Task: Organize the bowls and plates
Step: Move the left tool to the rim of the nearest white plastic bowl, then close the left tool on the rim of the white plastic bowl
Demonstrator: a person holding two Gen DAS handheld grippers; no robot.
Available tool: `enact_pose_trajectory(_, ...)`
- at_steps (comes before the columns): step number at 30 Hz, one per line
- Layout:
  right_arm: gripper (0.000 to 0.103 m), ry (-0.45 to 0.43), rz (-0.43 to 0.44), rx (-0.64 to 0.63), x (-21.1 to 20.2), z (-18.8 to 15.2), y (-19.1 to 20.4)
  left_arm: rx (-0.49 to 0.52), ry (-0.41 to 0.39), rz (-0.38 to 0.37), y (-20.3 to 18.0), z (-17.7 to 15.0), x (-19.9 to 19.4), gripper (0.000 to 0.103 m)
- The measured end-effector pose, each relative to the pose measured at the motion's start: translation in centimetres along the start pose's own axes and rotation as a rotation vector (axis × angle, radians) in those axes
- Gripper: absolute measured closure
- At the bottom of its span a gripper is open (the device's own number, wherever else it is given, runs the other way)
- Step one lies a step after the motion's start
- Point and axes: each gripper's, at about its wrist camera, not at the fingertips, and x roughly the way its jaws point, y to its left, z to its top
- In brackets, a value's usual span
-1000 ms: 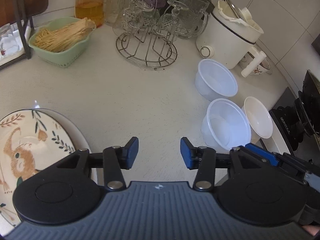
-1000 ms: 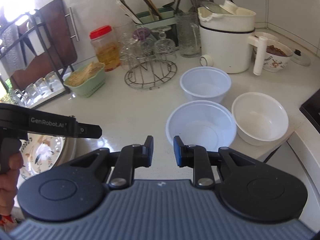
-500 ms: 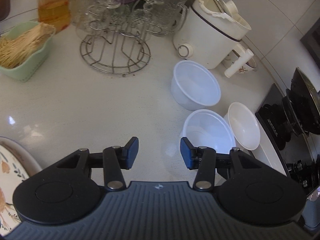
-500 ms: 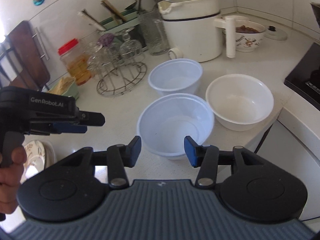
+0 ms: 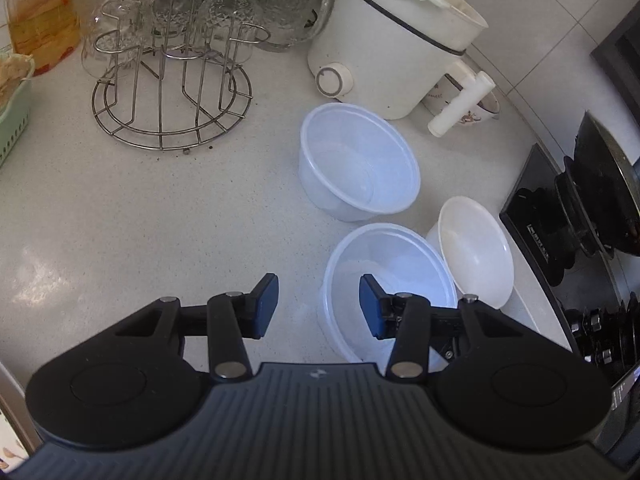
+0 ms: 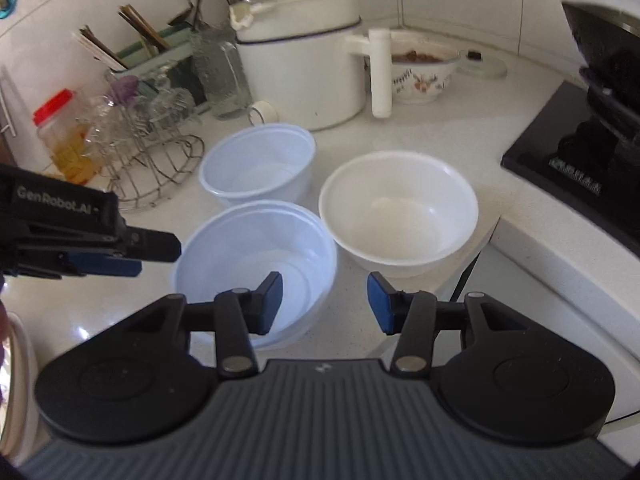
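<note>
Three bowls stand close together on the white counter. The near translucent plastic bowl [image 5: 400,264] [image 6: 248,248] is nearest both grippers. A second translucent bowl [image 5: 356,164] [image 6: 260,160] stands behind it. An opaque white bowl [image 5: 476,244] [image 6: 400,208] stands to the right by the counter edge. My left gripper [image 5: 318,306] is open and empty, its jaws either side of the near bowl's left rim; it also shows in the right wrist view [image 6: 120,256]. My right gripper [image 6: 324,304] is open and empty, over the gap between the near bowl and the white bowl.
A wire glass rack [image 5: 172,80], an oil jar [image 5: 40,12] and a white cooker [image 5: 392,44] [image 6: 304,68] stand at the back. A patterned bowl of food [image 6: 424,72] sits behind the cooker handle. A black stove [image 5: 580,240] [image 6: 580,160] is at the right.
Both grippers have moved forward and right toward the bowls. My right gripper has opened wider. The decorated plate has left the left wrist view.
</note>
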Motion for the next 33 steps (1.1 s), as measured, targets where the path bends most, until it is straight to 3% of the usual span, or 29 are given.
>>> enact_pose_trajectory(4,0.057,0.024,0.02,0.034,1.2,-0.2,-0.3,0.008,0.006,0.016,0.0,0.2,0.2,0.07)
enact_pose_trajectory(6,0.069,0.034,0.024,0.037,1.6,-0.2,-0.1,0.012,0.015,0.006,0.0,0.2,0.1,0.081)
enact_pose_trajectory(9,0.079,0.04,0.025,0.03,1.8,-0.1,0.3,0.029,0.03,-0.005,-0.3,0.0,0.0,0.087)
enact_pose_trajectory(22,0.094,0.074,0.09,0.026,2.1,0.3,0.7,0.06,0.015,-0.049,-1.6,-0.4,-0.6,0.088)
enact_pose_trajectory(27,0.094,0.083,0.12,-0.003,2.0,0.4,1.9,0.046,-0.019,-0.009,-0.7,-0.8,-2.2,0.088)
enact_pose_trajectory(29,0.094,0.086,0.122,-0.017,1.9,0.4,2.1,0.027,-0.041,0.037,0.1,-1.0,-3.0,0.082)
enact_pose_trajectory(32,0.094,0.095,0.122,-0.032,1.9,0.3,2.2,-0.003,-0.067,0.072,1.4,-1.3,-3.7,0.05)
enact_pose_trajectory(33,0.094,0.099,0.121,-0.035,2.0,0.2,2.2,-0.011,-0.077,0.074,1.8,-1.4,-3.8,0.047)
